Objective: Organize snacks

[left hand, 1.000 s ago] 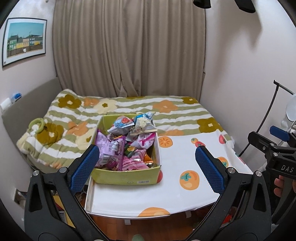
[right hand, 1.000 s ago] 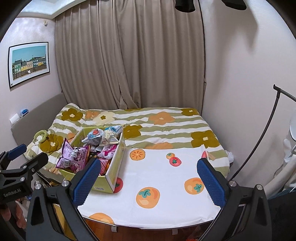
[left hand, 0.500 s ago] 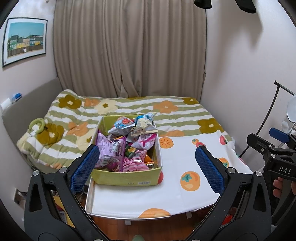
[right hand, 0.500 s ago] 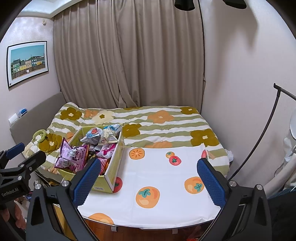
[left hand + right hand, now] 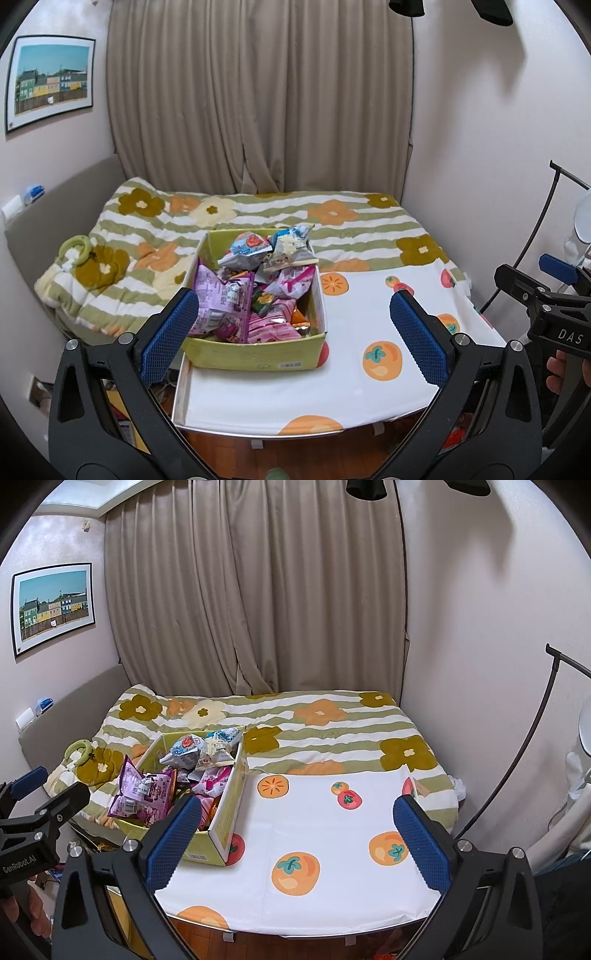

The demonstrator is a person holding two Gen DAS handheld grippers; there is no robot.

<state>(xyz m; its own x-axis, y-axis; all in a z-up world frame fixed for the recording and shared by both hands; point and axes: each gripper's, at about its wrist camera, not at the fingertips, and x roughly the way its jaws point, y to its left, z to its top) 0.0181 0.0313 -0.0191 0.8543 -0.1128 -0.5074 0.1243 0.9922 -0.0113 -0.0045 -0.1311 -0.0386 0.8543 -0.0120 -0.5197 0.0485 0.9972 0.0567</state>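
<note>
Both grippers spread wide, holding nothing, above near edge of table; snacks all in box.

Left to right: ring toy point(image 5: 77, 248) on striped quilt point(image 5: 155, 236); green box point(image 5: 255, 356) at table's left side, piled with snacks point(image 5: 255, 288), purple bag point(image 5: 218, 306) on its left, silver bags at the far end. Left gripper point(image 5: 293, 338) frames the box, pads point(image 5: 168, 338) clear of it. White fruit-print cloth point(image 5: 325, 834) right of box is bare. Right gripper point(image 5: 295, 843) hovers over it, left pad point(image 5: 173, 843) overlapping box's near corner in view; contact can't be judged.
</note>
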